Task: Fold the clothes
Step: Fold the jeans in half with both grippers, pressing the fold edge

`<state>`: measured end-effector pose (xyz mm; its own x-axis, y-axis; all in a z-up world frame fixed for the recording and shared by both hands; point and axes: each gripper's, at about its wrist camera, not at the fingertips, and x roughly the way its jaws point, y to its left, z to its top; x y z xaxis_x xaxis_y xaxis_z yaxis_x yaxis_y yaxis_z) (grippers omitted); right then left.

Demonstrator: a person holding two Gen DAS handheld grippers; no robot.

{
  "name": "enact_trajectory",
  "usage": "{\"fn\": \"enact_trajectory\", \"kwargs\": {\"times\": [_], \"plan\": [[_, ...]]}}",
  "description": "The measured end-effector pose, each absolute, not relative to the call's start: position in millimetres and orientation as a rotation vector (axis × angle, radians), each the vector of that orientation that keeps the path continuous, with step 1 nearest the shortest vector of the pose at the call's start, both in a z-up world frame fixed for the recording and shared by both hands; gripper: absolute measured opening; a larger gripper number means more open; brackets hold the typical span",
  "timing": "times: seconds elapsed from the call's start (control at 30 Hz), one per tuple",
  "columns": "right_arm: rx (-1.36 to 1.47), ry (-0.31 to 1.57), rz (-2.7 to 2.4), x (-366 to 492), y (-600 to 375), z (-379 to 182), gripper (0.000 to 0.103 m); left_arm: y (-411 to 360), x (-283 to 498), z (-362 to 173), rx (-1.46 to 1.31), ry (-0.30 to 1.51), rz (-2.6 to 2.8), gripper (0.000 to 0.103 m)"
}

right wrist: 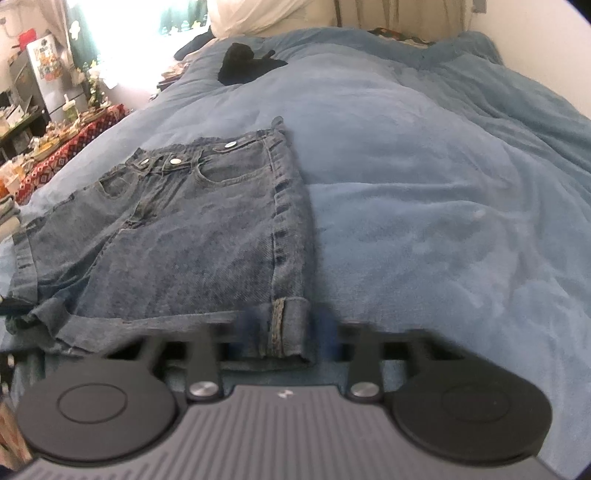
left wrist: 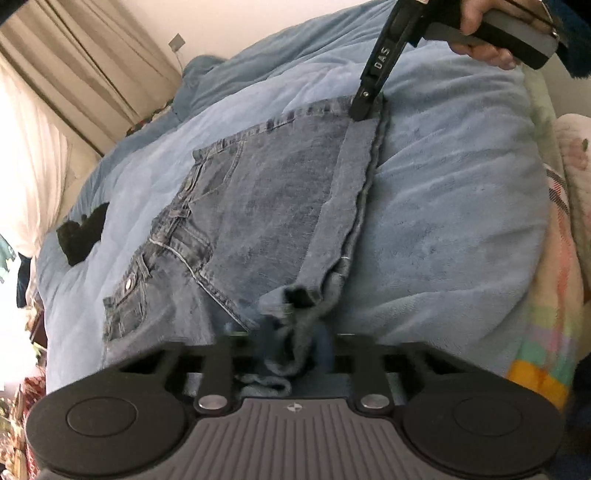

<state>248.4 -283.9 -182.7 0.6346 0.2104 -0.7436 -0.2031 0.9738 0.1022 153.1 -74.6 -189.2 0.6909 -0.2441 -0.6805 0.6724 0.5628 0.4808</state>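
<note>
1. Left wrist view: denim shorts point(left wrist: 258, 206) flat on blue blanket point(left wrist: 461, 192), waistband to the picture's left, cuffed hems to the right; left gripper point(left wrist: 291, 332) narrowed onto near hem corner, cuff bunched between the fingers, so holding the shorts; right gripper point(left wrist: 364, 110) pinching far hem corner, person's hand point(left wrist: 484, 33) on its handle.
2. Risk, same view: near grip only on rumpled cuff edge; likely to slip on lifting, or to take one layer only and leave the fold skewed; soft blanket may drag up with the denim.
3. Right wrist view: right gripper point(right wrist: 284, 332) closed down on rolled cuff of shorts point(right wrist: 192, 229) at the side seam; fingertips blurred, cloth clearly between them; black item point(right wrist: 243, 66) far off on blanket point(right wrist: 424, 184), well apart.
4. Risk, same view: uneven lift between the two corners would twist the hem line; cuff could unroll.
5. Containers: none in either view; cluttered side table point(right wrist: 55, 147) beyond the bed, contents too small to tell.
</note>
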Motion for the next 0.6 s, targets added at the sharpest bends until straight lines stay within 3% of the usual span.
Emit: {"fn": "enact_trajectory", "kwargs": {"times": [0.27, 0.4, 0.6], "plan": [[-0.122, 0.803, 0.245, 241, -287, -144, 0.010, -77, 130, -170, 0.807, 0.560, -0.667, 0.006], [-0.115, 0.869, 0.222, 249, -296, -161, 0.010, -86, 117, -203, 0.902, 0.568, -0.689, 0.005], [-0.085, 0.882, 0.207, 245, -297, -174, 0.012, -75, 122, -192, 0.765, 0.631, -0.677, 0.006]]}}
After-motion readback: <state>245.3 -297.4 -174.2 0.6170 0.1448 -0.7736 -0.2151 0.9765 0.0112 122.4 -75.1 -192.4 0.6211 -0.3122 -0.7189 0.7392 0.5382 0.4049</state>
